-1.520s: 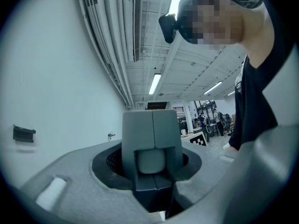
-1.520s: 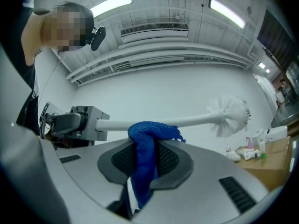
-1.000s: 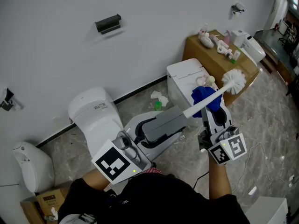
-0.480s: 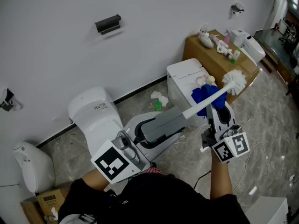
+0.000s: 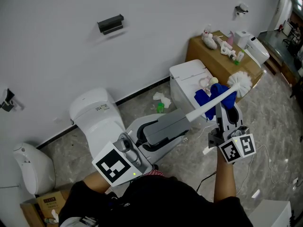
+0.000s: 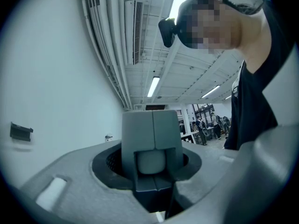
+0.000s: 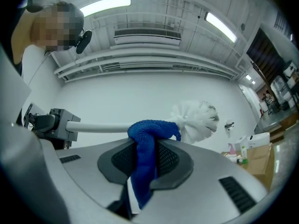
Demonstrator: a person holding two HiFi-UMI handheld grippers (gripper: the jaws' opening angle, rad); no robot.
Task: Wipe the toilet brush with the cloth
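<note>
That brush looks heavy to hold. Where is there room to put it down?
There is bare floor right of the white bin, and left of the toilet. Crowded spots are the brown box, its top full of bottles, and the floor by the tissue between toilet and bin.

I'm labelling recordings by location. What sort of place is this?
Probably a mock bathroom inside a big workshop hall: a white toilet, a toilet brush, and exposed ceiling pipes with strip lights.
</note>
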